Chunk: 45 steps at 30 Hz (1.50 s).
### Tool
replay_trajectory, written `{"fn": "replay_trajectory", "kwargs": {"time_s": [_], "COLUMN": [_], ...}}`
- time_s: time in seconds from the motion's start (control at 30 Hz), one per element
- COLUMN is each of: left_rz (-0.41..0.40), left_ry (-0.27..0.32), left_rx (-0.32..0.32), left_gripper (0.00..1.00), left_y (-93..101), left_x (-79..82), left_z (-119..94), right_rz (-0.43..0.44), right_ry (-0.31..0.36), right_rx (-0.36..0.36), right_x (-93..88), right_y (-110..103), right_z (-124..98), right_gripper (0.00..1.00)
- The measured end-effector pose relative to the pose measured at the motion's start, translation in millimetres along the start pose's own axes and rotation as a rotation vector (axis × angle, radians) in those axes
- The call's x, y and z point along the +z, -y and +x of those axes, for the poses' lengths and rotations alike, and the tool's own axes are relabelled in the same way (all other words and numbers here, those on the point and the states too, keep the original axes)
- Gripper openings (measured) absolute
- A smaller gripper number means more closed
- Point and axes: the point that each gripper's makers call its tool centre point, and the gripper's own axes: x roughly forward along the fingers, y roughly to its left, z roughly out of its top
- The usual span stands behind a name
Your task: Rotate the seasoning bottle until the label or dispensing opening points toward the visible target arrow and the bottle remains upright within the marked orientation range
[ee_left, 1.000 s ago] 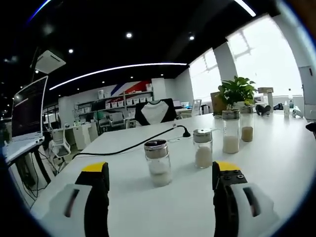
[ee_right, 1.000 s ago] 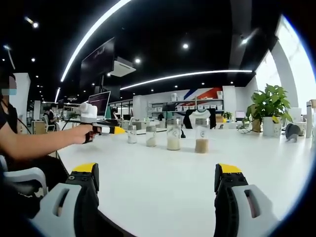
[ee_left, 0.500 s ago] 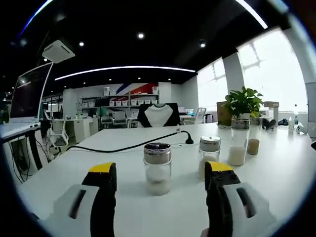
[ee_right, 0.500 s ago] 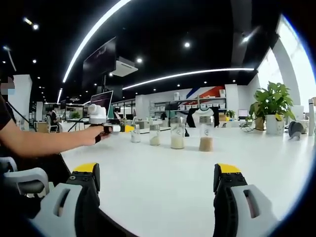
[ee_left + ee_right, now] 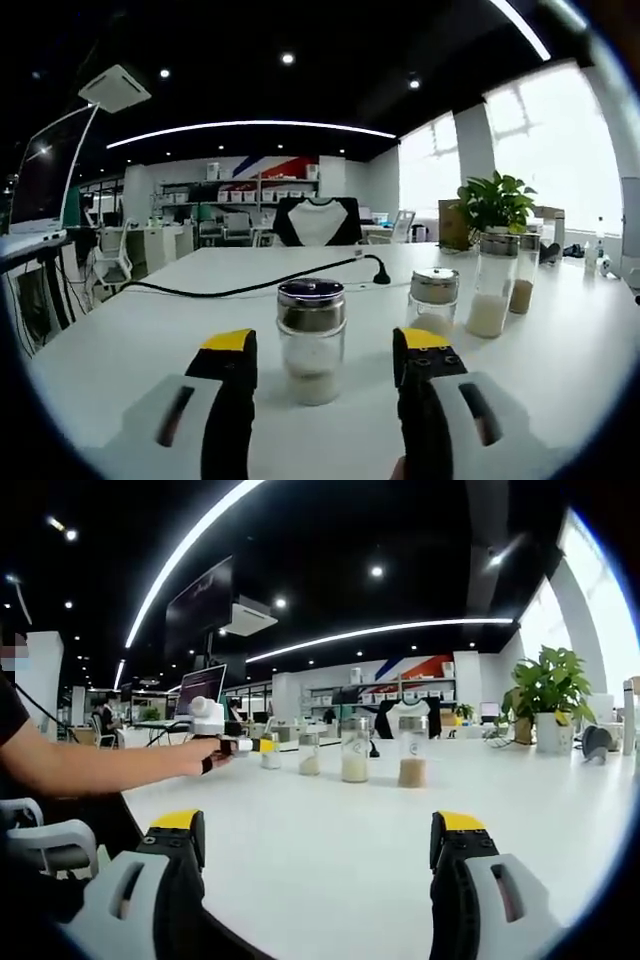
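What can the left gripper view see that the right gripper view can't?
Left gripper view: a black cable lying across the white table, and the nearest seasoning bottle up close between the left gripper's open jaws.

Right gripper view: a person's arm reaching out with the left gripper toward the row, seen from the side, and the right gripper, open over bare table.

Both: four bottles in a row, the potted plant and the far shelves.
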Motion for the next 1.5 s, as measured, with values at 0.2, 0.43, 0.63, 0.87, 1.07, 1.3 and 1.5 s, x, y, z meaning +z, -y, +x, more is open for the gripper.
{"fn": "replay_trajectory", "kwargs": {"time_s": [0.2,0.43,0.63,0.87,1.07,1.3,1.5], "left_rz": [-0.007,-0.024,-0.021,0.006,0.005,-0.011,-0.056], "left_ry": [-0.007,-0.005,0.002,-0.009,-0.007,-0.028,-0.035], "left_rx": [-0.001,0.037,0.043,0.046,0.038,0.03,0.052], "left_gripper": [0.57,0.47,0.38,0.34,0.34,0.33,0.33], "left_y": [-0.6,-11.1,-13.1,-11.5,-11.5,-3.2,-7.2], "left_x": [-2.0,-1.0,-2.2,-7.7,-7.1,-7.4,-7.4], "left_z": [11,18,22,25,23,19,13], "right_rz": [-0.001,0.006,-0.005,-0.005,-0.005,0.002,0.001], "right_ry": [0.008,0.007,0.005,0.016,0.025,0.032,0.045], "right_rx": [-0.003,-0.005,-0.002,0.005,-0.003,-0.011,-0.014], "right_x": [2.4,0.5,0.5,2.0,5.0,4.9,8.9], "right_y": [2,4,3,2,5,10,12], "right_z": [-1,-1,0,-1,-3,-4,-7], "right_gripper": [0.94,0.93,0.92,0.89,0.88,0.87,0.86]}}
